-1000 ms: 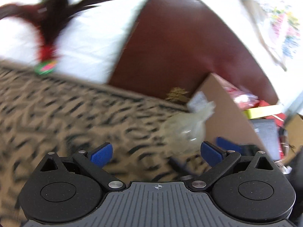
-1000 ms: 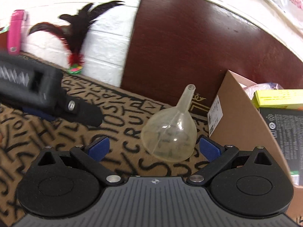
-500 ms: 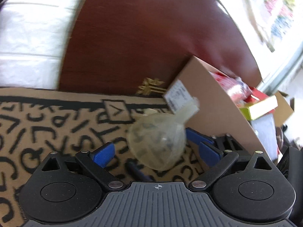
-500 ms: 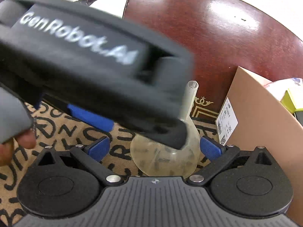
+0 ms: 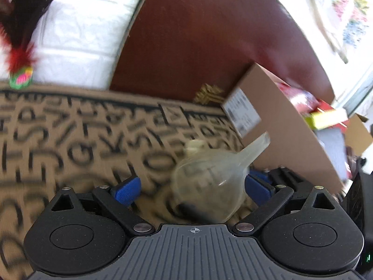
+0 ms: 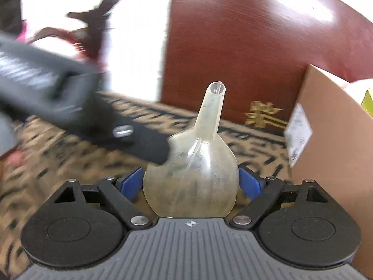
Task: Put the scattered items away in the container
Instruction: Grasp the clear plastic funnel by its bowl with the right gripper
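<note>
A clear plastic funnel (image 6: 190,182) sits between the blue pads of my right gripper (image 6: 190,183), spout pointing up and away; both pads touch its bowl. It also shows in the left wrist view (image 5: 209,184), spout tilted toward the cardboard box (image 5: 286,140). My left gripper (image 5: 191,190) is open, with its jaws either side of the funnel's bowl; its body (image 6: 70,107) crosses the right wrist view from the left and reaches the funnel. The box (image 6: 338,151) stands just right of the funnel and holds several packets.
A tan rug with black letters (image 5: 81,144) covers the floor. A dark red wooden panel (image 5: 209,42) and a white brick wall (image 5: 81,35) stand behind. A feather toy (image 5: 21,70) leans at the far left.
The left gripper swung in from the left, crossed in front of the right camera, then drew back left and lower. The funnel sits deeper and more upright between the right pads.
</note>
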